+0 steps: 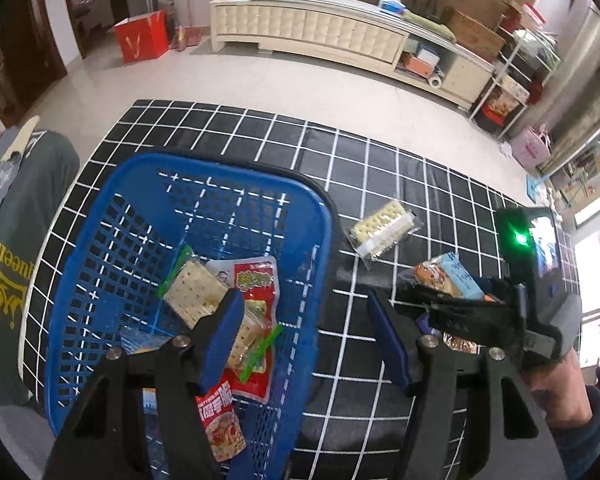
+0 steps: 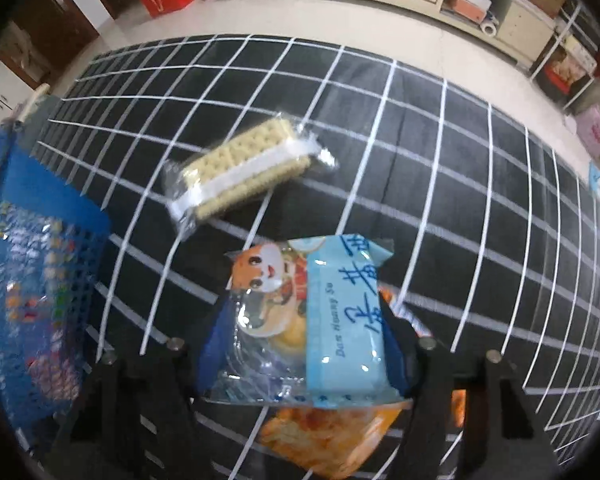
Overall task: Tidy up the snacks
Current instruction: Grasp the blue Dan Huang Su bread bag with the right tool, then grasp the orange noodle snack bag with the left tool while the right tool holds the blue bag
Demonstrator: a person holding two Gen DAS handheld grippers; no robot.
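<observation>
step: right gripper (image 2: 306, 344) closing around blue pastry packet (image 2: 340, 316) on checked mat (image 2: 480, 200); pads beside it, firm contact unclear
left gripper (image 1: 304, 336): jaws partly open, empty, over blue basket (image 1: 100, 240) rim
loose: cracker pack (image 2: 240, 172), orange packet (image 2: 324, 436) on mat
next: clamp packet, carry to basket

From your left gripper (image 1: 304, 336), the blue basket (image 1: 100, 248) blocks everything from 9 to 12 o'clock, its near wall rising just beside the left finger; its floor is crowded with cracker packs and red pouches (image 1: 256, 280). Open checked table (image 1: 380, 168) runs from 12 to 2 o'clock, broken only by the wrapped cracker sandwich (image 1: 384, 228). At 3 o'clock your right gripper (image 2: 304, 344) fills the lane, with a blue snack packet (image 2: 340, 320) between its fingers and an orange packet (image 2: 324, 436) beneath. Beyond it the table lies bare.
</observation>
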